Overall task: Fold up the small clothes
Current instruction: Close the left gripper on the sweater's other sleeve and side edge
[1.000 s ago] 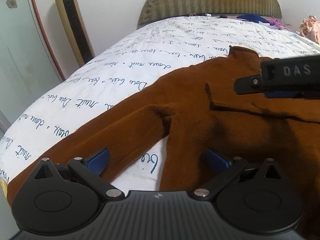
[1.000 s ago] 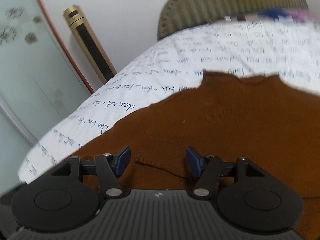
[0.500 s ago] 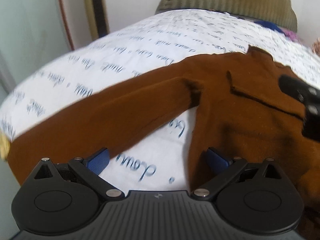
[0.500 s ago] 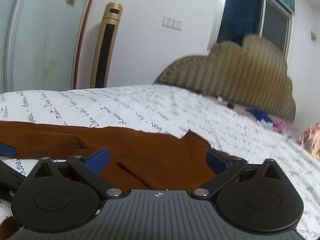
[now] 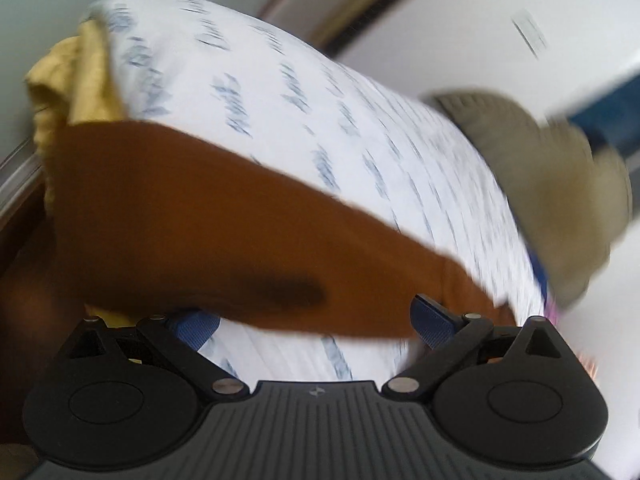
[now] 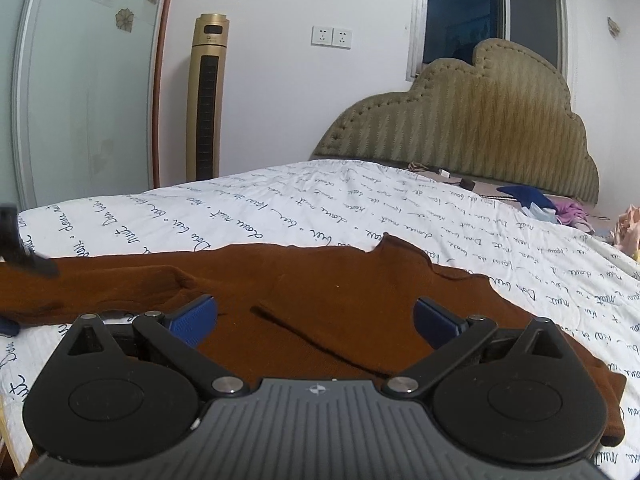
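The brown sweater [image 6: 328,304] lies spread flat on the bed [image 6: 280,208], on a white sheet printed with dark handwriting. In the right wrist view its collar peaks toward the headboard [image 6: 480,128], one sleeve [image 6: 100,288] runs off to the left edge, and a dark fold line crosses the body near the camera.

The right gripper [image 6: 316,316] hovers just above the sweater's body with its jaws spread wide apart; they have just been opening, and only flat cloth lies beneath the gap, with neither blue pad pressing on it.

The left gripper [image 5: 312,320] sits over the sleeve [image 5: 224,240], seen in a tilted, motion-blurred picture. Its jaws also stand wide apart, and the sleeve passes across in front of them; whether the pads touch the cloth cannot be told through the blur. A yellow cloth [image 5: 68,80] bunches at the bed's edge beyond the sleeve's end.

Behind the bed stand a gold tower fan [image 6: 208,96], a wall socket [image 6: 331,37] and a dark window [image 6: 488,12]. Small blue and pink items [image 6: 540,204] lie near the headboard.
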{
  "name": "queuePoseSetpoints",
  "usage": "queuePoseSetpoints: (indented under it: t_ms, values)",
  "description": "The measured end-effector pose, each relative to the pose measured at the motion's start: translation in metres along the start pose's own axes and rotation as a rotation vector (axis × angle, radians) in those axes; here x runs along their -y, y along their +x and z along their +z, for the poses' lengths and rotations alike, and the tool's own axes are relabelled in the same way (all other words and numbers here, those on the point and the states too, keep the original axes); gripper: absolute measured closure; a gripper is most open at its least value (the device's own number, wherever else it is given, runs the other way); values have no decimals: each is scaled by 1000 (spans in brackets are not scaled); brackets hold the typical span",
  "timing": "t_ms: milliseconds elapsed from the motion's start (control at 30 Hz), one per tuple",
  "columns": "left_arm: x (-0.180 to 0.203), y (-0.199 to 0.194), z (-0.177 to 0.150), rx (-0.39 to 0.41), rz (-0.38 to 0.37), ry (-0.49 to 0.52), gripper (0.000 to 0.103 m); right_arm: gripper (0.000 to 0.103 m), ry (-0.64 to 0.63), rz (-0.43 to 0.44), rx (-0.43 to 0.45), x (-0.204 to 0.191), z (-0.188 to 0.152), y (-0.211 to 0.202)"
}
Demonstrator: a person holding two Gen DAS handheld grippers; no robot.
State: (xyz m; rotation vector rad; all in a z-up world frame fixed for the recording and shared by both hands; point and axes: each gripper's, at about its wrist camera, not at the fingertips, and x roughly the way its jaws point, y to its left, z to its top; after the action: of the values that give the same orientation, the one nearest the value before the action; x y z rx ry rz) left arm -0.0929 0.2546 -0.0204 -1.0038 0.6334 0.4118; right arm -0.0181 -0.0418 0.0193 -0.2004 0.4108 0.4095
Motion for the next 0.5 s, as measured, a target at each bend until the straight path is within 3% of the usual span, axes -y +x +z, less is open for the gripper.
queuePoseSetpoints:
  t_ms: [67,133,167,233,367,433,500]
  values:
    - [-6,-1,11,20,29,-48,16,0,12,2,-5,2,-2,1]
    - [-7,-1,18,41,69,-66,44,0,27,5,-8,5,-3,0]
    - [-7,0,21,49,91,-67,51,0,36,5,-8,7,-4,0]
    - [-5,5,26,50,131,-57,82,0,53,4,-9,11,-5,0]
    - [13,9,27,98,191,40,91,0,76,-10,-14,20,-7,-1]
    - [37,7,22,179,216,170,91,0,93,-23,-16,26,-9,-2]
    - [76,8,12,255,234,379,91,0,124,-37,-17,34,-11,-3]
